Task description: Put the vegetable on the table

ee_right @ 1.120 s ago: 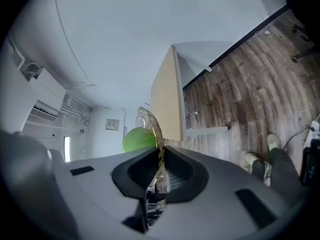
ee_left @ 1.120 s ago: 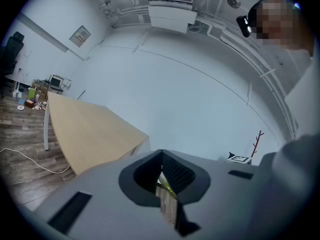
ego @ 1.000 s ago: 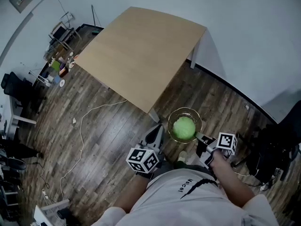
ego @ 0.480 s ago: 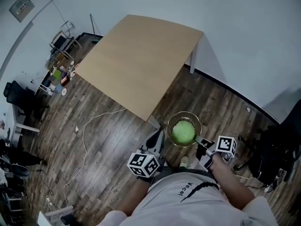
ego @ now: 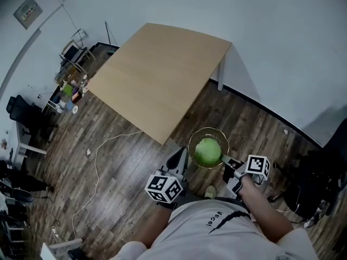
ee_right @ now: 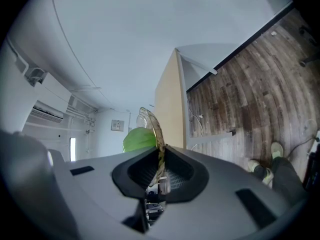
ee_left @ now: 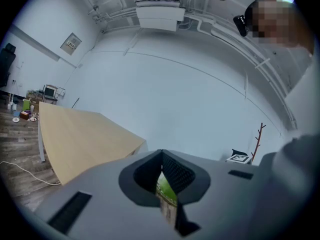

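A round green vegetable [ego: 206, 151] lies in a clear glass bowl [ego: 191, 140] held over the wooden floor, just off the near corner of the light wooden table [ego: 157, 75]. My right gripper [ego: 226, 160] is shut on the bowl's near rim; in the right gripper view the rim [ee_right: 152, 124] runs between the jaws, the vegetable [ee_right: 136, 139] is behind it and the table [ee_right: 170, 109] beyond. My left gripper [ego: 180, 157] is left of the bowl, jaws together and holding nothing. Through their slit in the left gripper view [ee_left: 162, 176] a strip of green shows.
A white cable [ego: 103, 156] trails over the floor left of me. Shelves with clutter [ego: 68, 83] and a black chair [ego: 19, 112] stand at the far left. Dark gear [ego: 314, 183] lies at the right. A white wall runs behind the table.
The bowl with the vegetable has moved slightly up and left, closer to the table's near corner, and both grippers have gone along with it.
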`<state>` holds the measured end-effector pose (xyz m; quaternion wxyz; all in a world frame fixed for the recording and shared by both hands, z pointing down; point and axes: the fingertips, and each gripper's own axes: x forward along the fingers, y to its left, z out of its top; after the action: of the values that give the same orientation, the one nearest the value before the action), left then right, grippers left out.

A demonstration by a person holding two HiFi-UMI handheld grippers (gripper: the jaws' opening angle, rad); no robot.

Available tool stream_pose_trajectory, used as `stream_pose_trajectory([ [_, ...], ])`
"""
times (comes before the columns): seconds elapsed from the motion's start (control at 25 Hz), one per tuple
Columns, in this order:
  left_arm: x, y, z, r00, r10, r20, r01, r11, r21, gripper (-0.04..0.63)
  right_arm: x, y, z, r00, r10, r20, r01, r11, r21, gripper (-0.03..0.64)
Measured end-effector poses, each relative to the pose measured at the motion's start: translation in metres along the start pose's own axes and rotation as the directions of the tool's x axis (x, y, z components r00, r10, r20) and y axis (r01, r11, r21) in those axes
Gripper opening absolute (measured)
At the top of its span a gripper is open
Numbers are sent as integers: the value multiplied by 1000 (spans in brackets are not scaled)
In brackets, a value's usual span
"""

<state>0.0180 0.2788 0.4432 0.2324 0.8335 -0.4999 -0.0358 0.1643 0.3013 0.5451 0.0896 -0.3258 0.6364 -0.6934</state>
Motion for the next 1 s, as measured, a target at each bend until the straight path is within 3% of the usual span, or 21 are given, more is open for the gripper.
stream_pose_trajectory([
  [0.4,39,5,17,1000,-14,2,14,1000,11,12,18,8,34,1000,5,6,-5,1000,-14,43],
  [1.0,155,117,74,999,-39,-10,39,999,27,12,140,39,129,1000,0,18,-1,1000,23,43],
])
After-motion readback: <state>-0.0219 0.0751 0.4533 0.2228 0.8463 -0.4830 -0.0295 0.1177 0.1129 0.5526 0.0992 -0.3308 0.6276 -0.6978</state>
